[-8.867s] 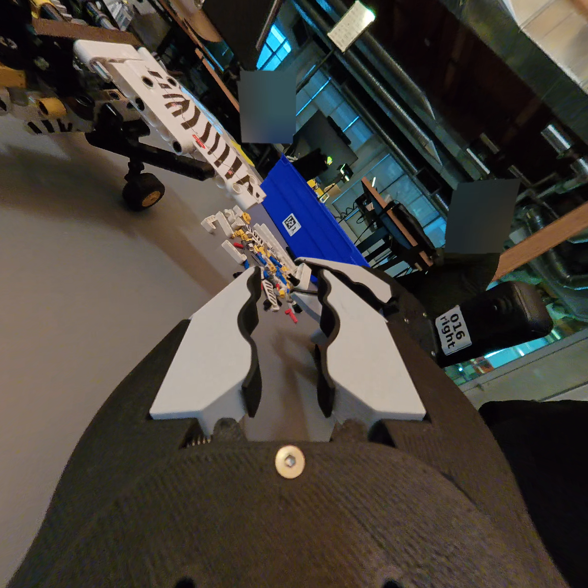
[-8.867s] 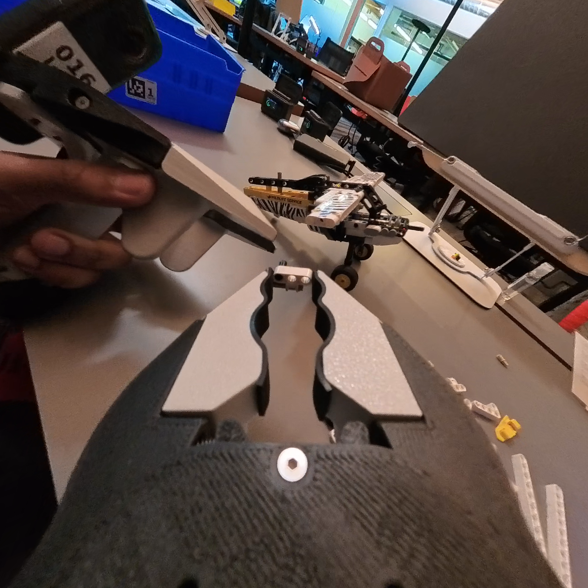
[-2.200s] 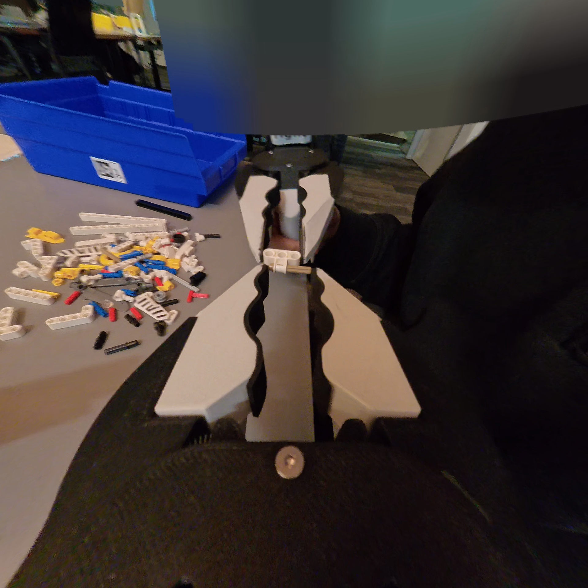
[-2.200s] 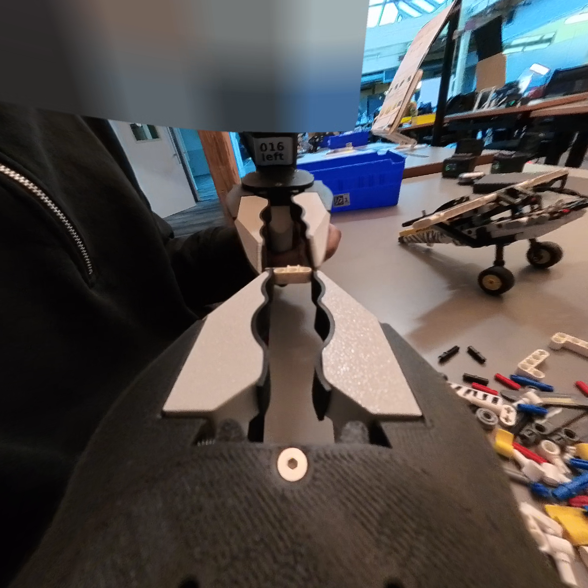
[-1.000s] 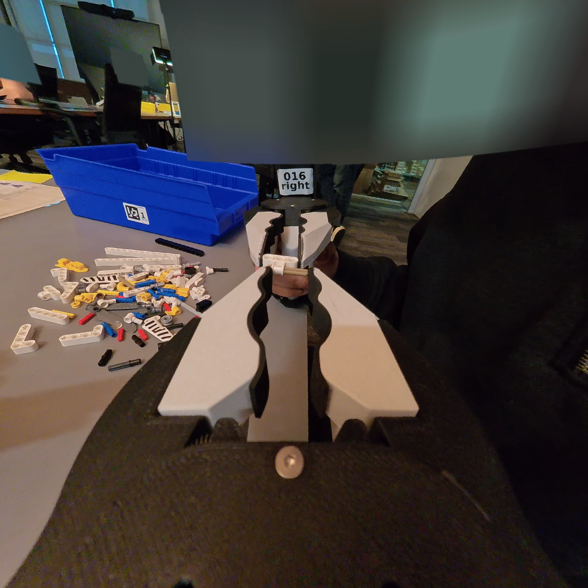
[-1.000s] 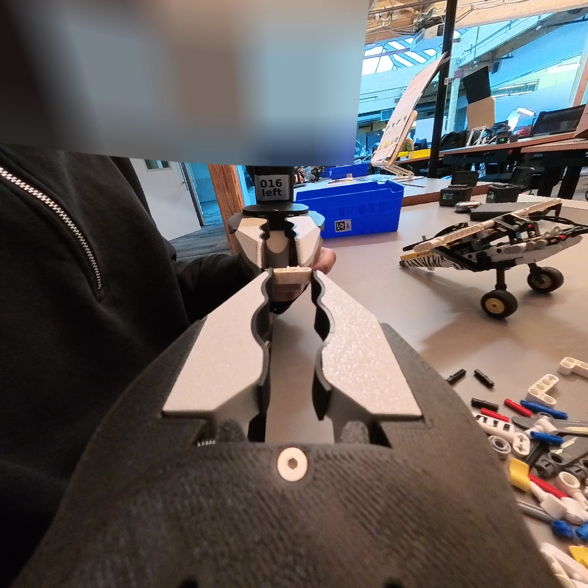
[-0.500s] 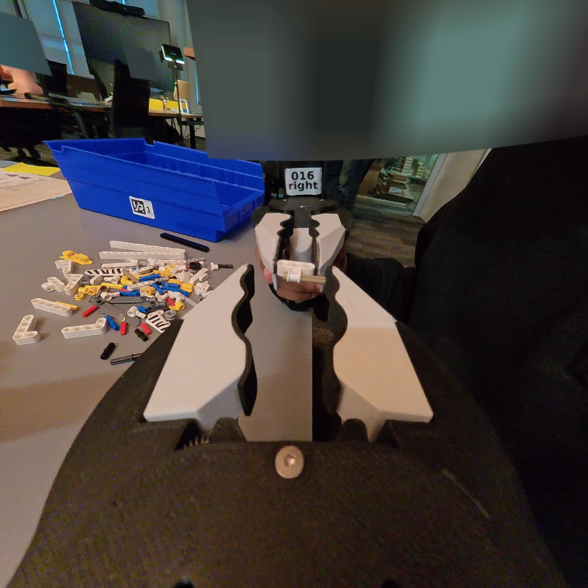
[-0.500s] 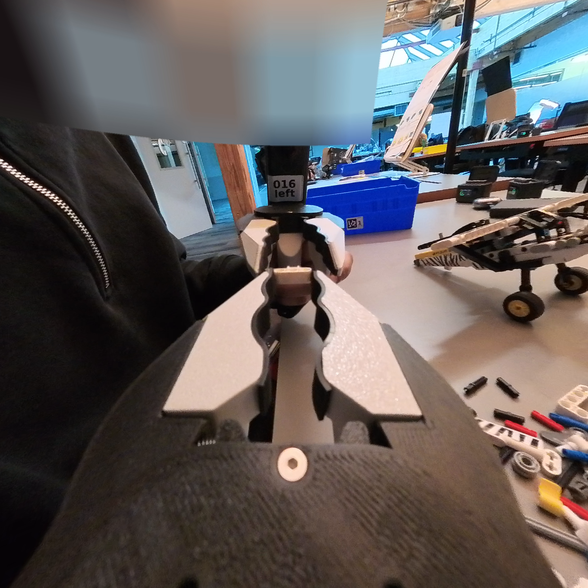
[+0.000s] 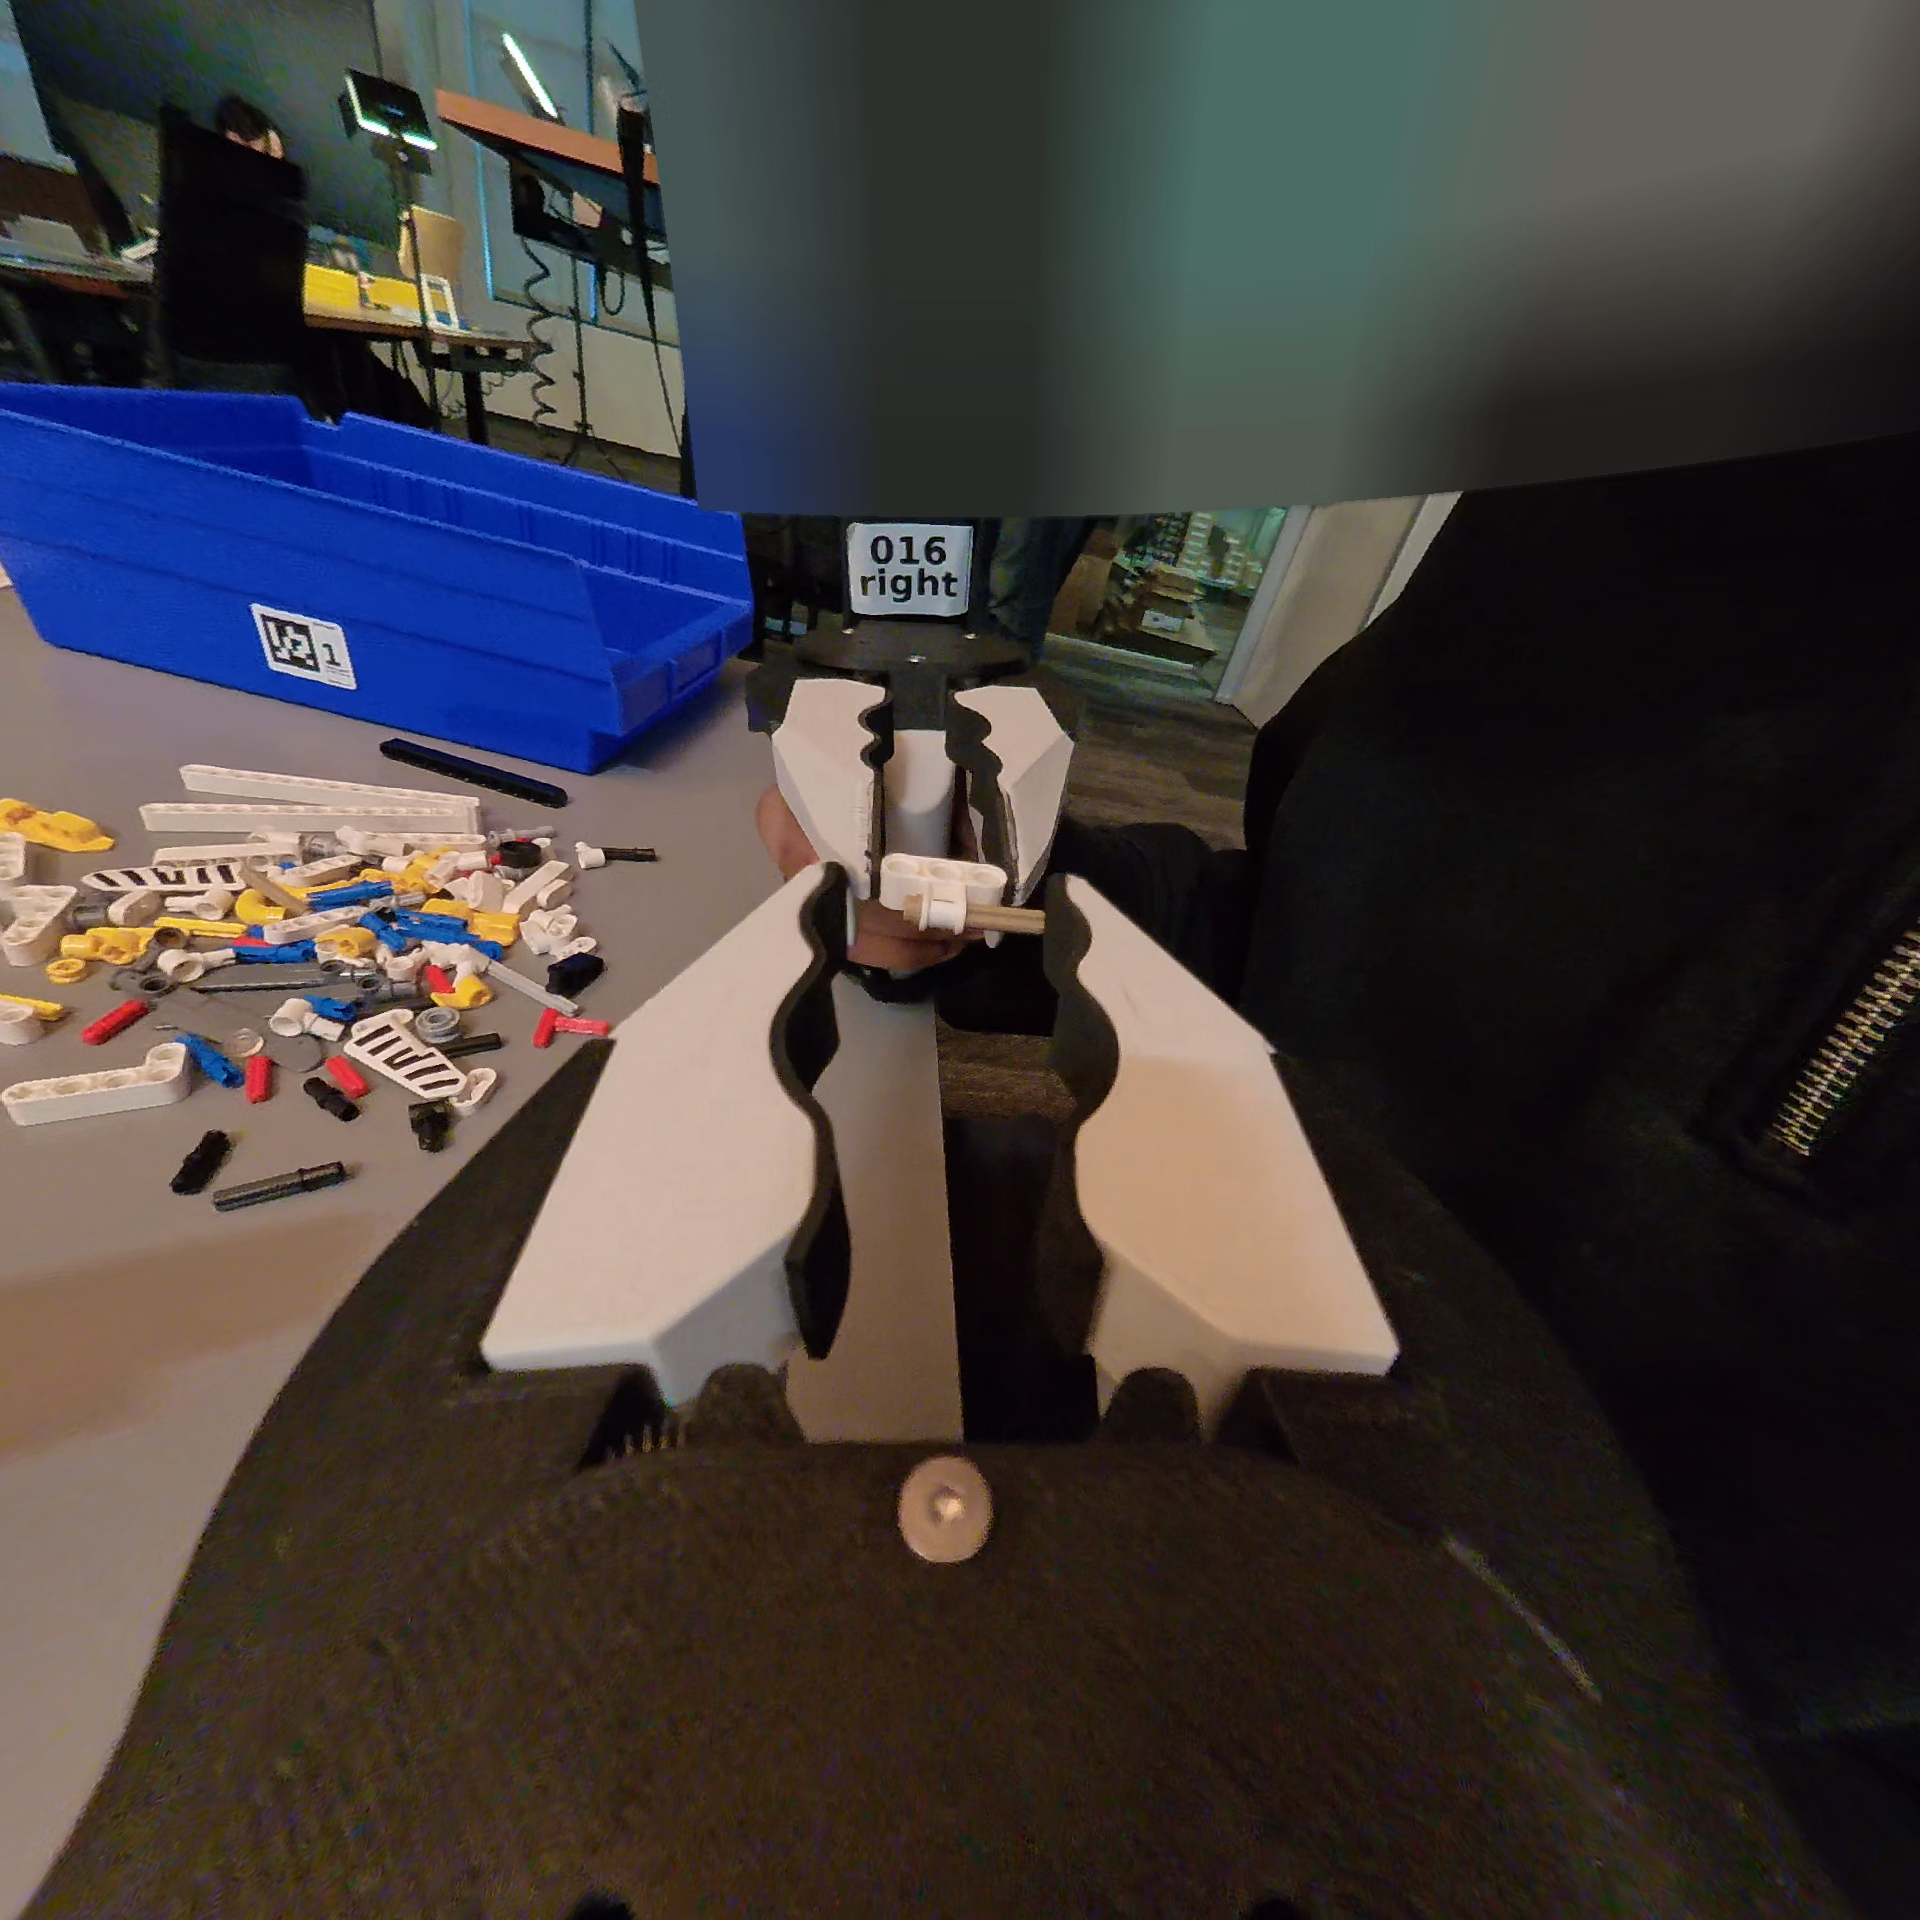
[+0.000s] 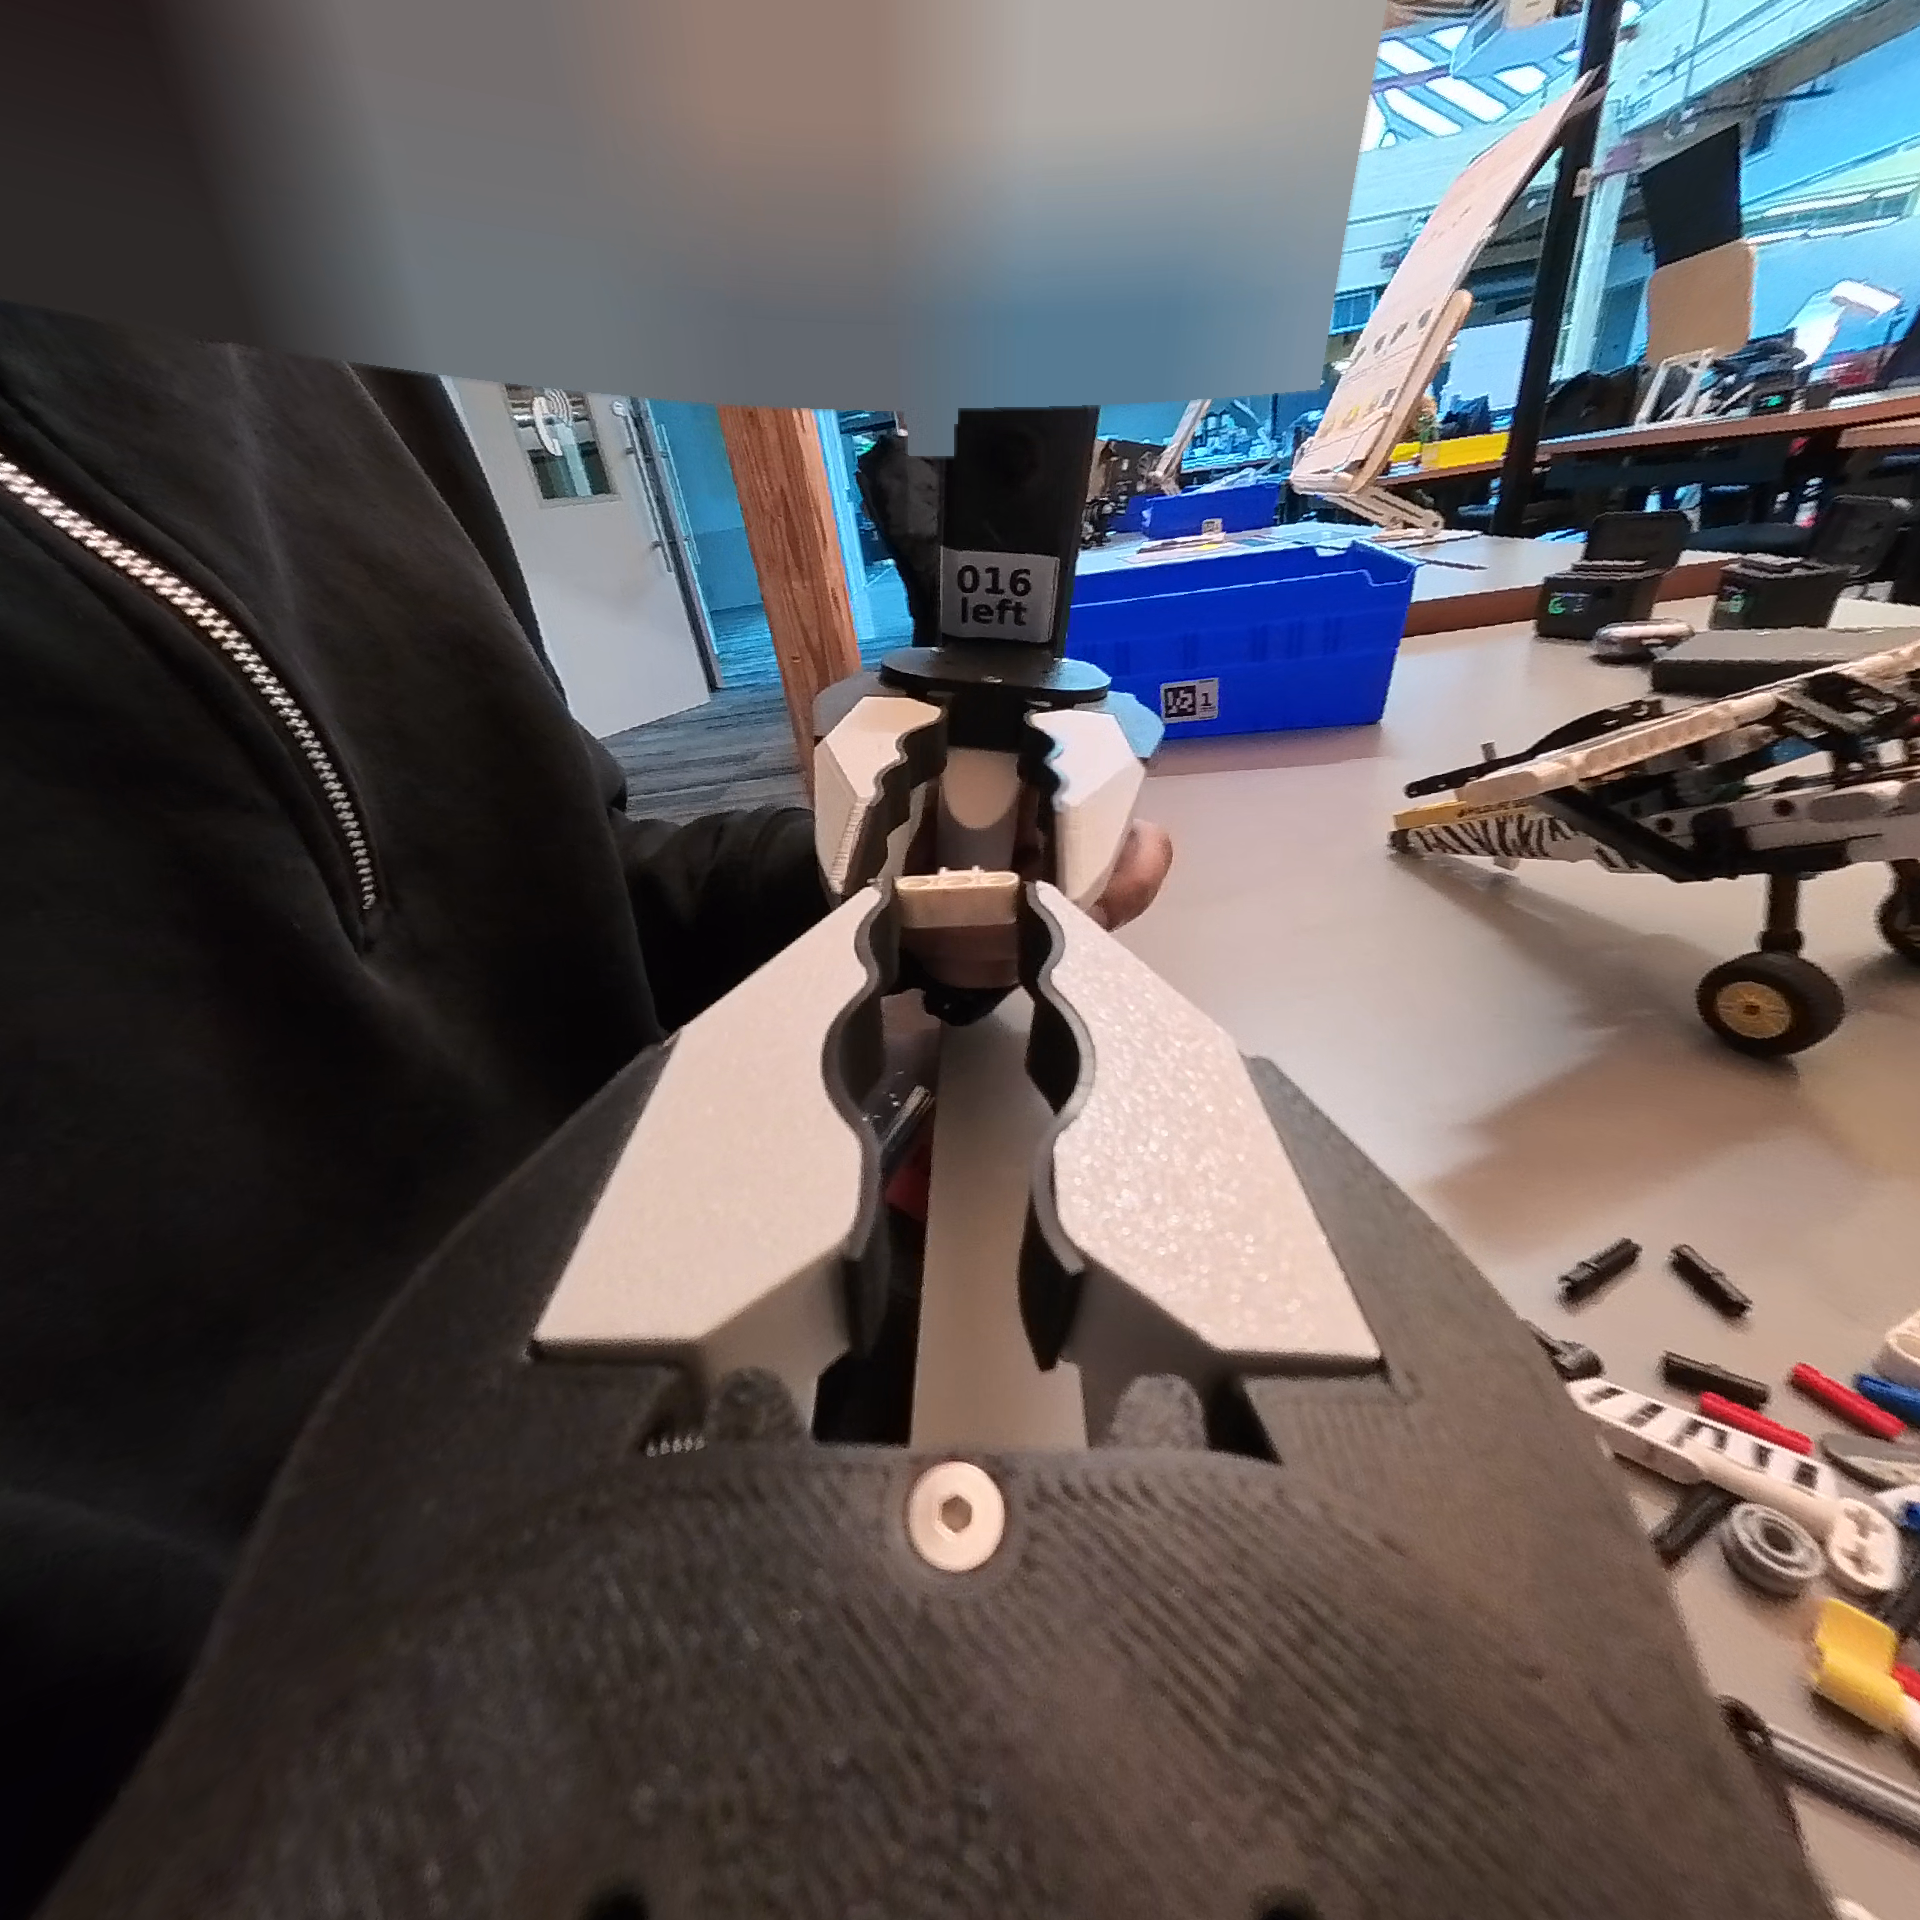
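My right gripper [image 10: 956, 920] is shut on a short white three-hole beam [image 10: 956, 896], one pad against each end. In the left wrist view that gripper [image 9: 940, 883] faces me with the beam [image 9: 943, 875] across its tips. A tan axle [image 9: 1003, 918] with a small white connector [image 9: 940, 912] sticks out sideways from the beam's underside. My left gripper [image 9: 943, 914] is open, and its fingertips [image 9: 826, 904] stand on either side of the axle without gripping it. It also shows in the right wrist view [image 10: 971, 862], just beyond the beam. Both grippers are held above the table edge.
A pile of loose white, yellow, blue, red and black building pieces [image 9: 312, 956] lies on the grey table [image 9: 125, 1299]. A blue bin [image 9: 395, 613] stands behind it. A wheeled zebra-striped model [image 10: 1662, 810] stands at the right. A person's black zipped jacket [image 10: 260, 831] is close by.
My left gripper was shut on the tan axle a second ago and has opened off it. The axle stays in the white beam. My right gripper keeps its hold on the beam.
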The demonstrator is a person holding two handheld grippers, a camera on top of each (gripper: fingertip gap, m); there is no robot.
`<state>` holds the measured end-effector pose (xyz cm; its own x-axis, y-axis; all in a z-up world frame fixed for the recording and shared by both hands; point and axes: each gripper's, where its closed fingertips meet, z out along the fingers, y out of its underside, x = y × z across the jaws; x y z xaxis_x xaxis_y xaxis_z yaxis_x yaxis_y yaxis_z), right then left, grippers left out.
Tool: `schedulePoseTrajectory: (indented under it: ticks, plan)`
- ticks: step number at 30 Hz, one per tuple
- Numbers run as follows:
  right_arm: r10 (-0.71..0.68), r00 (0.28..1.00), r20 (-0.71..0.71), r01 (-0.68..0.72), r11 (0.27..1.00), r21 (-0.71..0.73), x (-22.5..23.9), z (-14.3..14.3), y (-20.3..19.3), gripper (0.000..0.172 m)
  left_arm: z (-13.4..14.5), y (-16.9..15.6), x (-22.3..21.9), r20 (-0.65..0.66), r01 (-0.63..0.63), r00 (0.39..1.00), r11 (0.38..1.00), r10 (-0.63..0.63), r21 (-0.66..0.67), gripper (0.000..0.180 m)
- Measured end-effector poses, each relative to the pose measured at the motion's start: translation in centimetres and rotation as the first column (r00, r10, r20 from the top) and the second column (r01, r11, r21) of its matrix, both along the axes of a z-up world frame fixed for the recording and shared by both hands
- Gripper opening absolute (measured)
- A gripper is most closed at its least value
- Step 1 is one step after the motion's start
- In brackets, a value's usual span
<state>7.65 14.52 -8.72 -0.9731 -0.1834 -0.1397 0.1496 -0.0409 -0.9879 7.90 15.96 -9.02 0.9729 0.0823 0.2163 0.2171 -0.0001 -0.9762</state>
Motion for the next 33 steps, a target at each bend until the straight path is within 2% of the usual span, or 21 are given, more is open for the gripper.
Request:
schedulePoseTrajectory:
  ticks: [33]
  plan:
    - [0.047,0.999,0.012,-0.047,0.999,-0.003,0.79,0.01,-0.40,0.020,0.11,0.01,0.53,0.013,0.044,0.999,0.999,-0.044,0.022,0.031]
